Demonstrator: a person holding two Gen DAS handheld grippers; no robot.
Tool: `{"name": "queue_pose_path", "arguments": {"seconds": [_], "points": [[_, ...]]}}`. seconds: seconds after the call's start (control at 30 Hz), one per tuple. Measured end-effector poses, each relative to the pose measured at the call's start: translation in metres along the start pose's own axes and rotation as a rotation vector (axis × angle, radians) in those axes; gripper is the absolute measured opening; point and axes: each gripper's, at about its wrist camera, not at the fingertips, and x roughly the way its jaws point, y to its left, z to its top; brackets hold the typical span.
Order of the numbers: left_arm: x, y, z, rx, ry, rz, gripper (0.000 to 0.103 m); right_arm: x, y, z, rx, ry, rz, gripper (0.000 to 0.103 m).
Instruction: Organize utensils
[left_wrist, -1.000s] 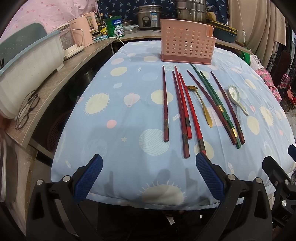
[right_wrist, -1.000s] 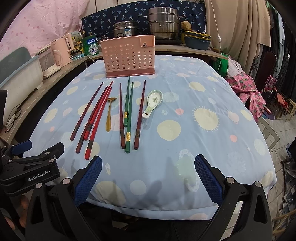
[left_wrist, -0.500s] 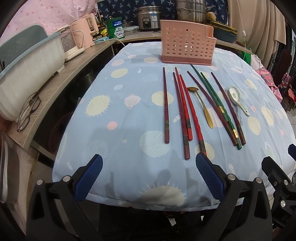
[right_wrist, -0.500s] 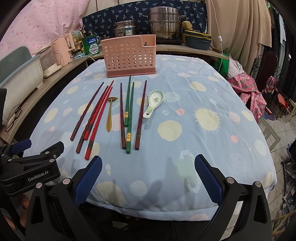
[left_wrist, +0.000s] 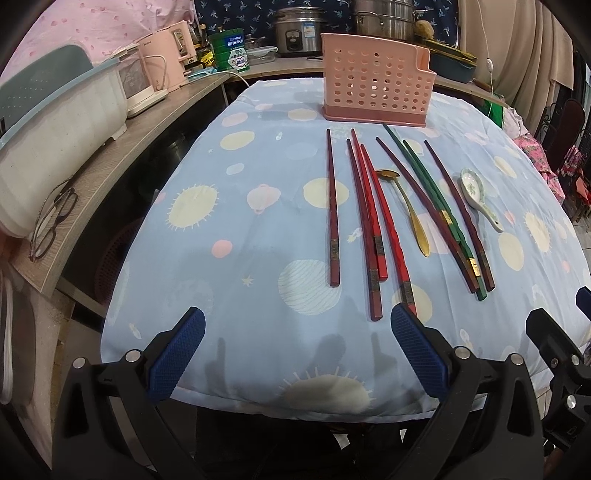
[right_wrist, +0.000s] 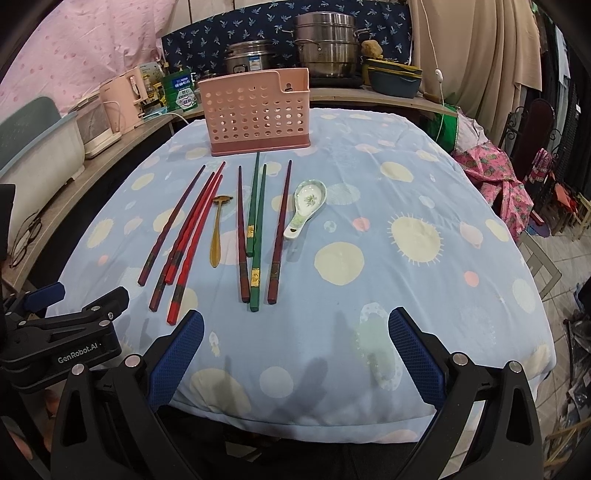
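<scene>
A pink perforated utensil holder (left_wrist: 375, 90) (right_wrist: 256, 110) stands upright at the far side of the table. In front of it lie several chopsticks in a row: dark red and bright red ones (left_wrist: 371, 218) (right_wrist: 184, 236), a green pair (left_wrist: 432, 195) (right_wrist: 256, 225), more dark red ones (right_wrist: 279, 229). A gold spoon (left_wrist: 408, 210) (right_wrist: 218, 232) lies among them and a white ceramic spoon (left_wrist: 476, 195) (right_wrist: 304, 206) at the right. My left gripper (left_wrist: 295, 350) is open at the near table edge, left of the chopstick ends. My right gripper (right_wrist: 295, 354) is open, nothing between its fingers.
The table wears a blue dotted cloth (right_wrist: 406, 229). A wooden counter on the left holds a white bin (left_wrist: 55, 140), a pink kettle (left_wrist: 166, 55) and glasses (left_wrist: 51, 221). Steel pots (right_wrist: 325, 48) stand behind. Chairs and pink cloth (right_wrist: 495, 184) crowd the right side.
Both views have shifted very slightly; the utensils lie where they were and both grippers stay open.
</scene>
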Motion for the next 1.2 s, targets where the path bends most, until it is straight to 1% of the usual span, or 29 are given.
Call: {"name": "queue_pose_path", "arguments": {"seconds": [0.27,0.43,0.53,0.6,0.63,0.7,0.73,0.8,0.83,0.87,0.9,1.0,1.07,1.13,1.2], "points": [[0.006,0.004,0.003,-0.017,0.018,-0.003,0.096,0.004,-0.003,0.001,0.015,0.013,0.009,0.096],[0.021,0.022,0.011,-0.066,0.031,-0.012,0.096,0.017,-0.012,0.008,0.046,0.032,0.011,0.085],[0.036,0.03,0.016,-0.094,0.054,-0.018,0.096,0.027,-0.015,0.015,0.053,0.029,0.009,0.079],[0.043,0.032,0.018,-0.108,0.064,-0.026,0.096,0.036,-0.017,0.02,0.062,0.034,0.012,0.072],[0.047,0.032,0.02,-0.11,0.067,-0.034,0.096,0.04,-0.018,0.022,0.072,0.038,0.019,0.07],[0.052,0.031,0.021,-0.107,0.067,-0.041,0.095,0.049,-0.02,0.027,0.089,0.047,0.03,0.062],[0.054,0.03,0.023,-0.102,0.066,-0.049,0.094,0.053,-0.021,0.03,0.095,0.051,0.036,0.06],[0.058,0.026,0.026,-0.093,0.069,-0.066,0.09,0.061,-0.022,0.034,0.106,0.06,0.047,0.051],[0.06,0.024,0.028,-0.086,0.073,-0.073,0.086,0.065,-0.022,0.036,0.109,0.065,0.052,0.049],[0.063,0.021,0.03,-0.079,0.076,-0.078,0.084,0.067,-0.021,0.038,0.112,0.068,0.058,0.045],[0.065,0.019,0.031,-0.074,0.076,-0.082,0.083,0.07,-0.021,0.041,0.119,0.07,0.068,0.041],[0.069,0.014,0.035,-0.062,0.072,-0.085,0.077,0.076,-0.02,0.051,0.136,0.06,0.089,0.036],[0.07,0.013,0.037,-0.058,0.067,-0.087,0.07,0.081,-0.021,0.059,0.154,0.055,0.101,0.033],[0.071,0.013,0.039,-0.054,0.063,-0.084,0.067,0.087,-0.022,0.065,0.173,0.054,0.105,0.029],[0.071,0.012,0.04,-0.051,0.059,-0.081,0.063,0.095,-0.024,0.07,0.188,0.058,0.106,0.022]]}}
